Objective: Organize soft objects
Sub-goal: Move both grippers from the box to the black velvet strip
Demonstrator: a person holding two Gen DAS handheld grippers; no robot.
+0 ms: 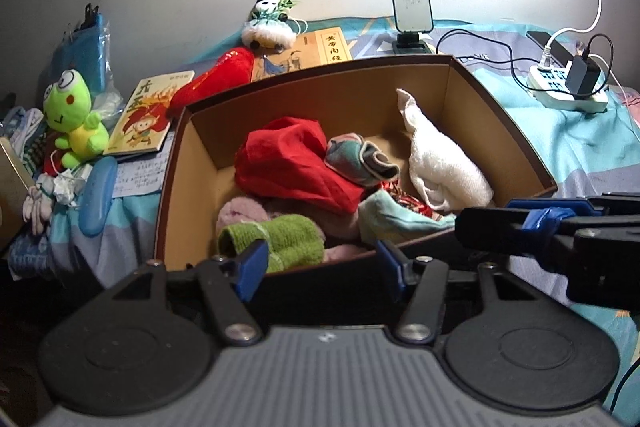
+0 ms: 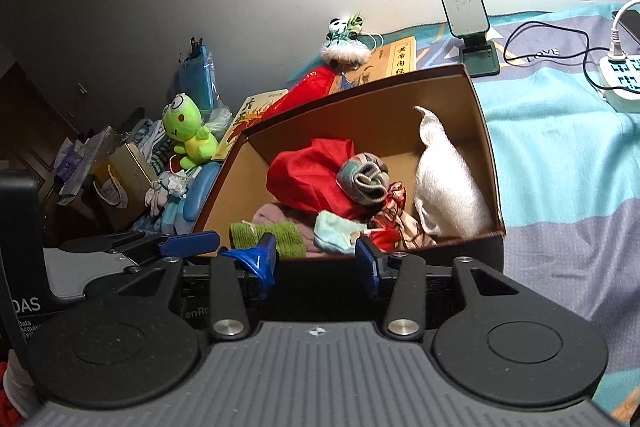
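Observation:
A brown cardboard box point(image 1: 320, 83) point(image 2: 360, 107) stands on the bed. In it lie a red cloth point(image 1: 296, 163) point(image 2: 308, 175), a white towel point(image 1: 440, 163) point(image 2: 448, 183), a rolled green towel point(image 1: 280, 235) point(image 2: 280, 235) and other small fabrics. A green frog plush point(image 1: 74, 115) point(image 2: 188, 131), a panda plush point(image 1: 270, 23) point(image 2: 344, 39) and a red plush point(image 1: 216, 79) lie outside, left of and behind the box. My left gripper point(image 1: 320, 265) point(image 2: 192, 241) hovers open at the box's near rim, holding nothing. Beside it, my right gripper point(image 2: 316, 261) point(image 1: 480, 223) is open too, nothing between its fingers.
Two books point(image 1: 140, 115) point(image 1: 316, 47) lie behind the box. A phone stand point(image 1: 410, 19) and a power strip point(image 1: 564, 87) with cables sit at the back right. A blue case point(image 1: 96, 195) and a clutter of bags lie at the left. The blue bedsheet point(image 2: 560, 155) spreads to the right.

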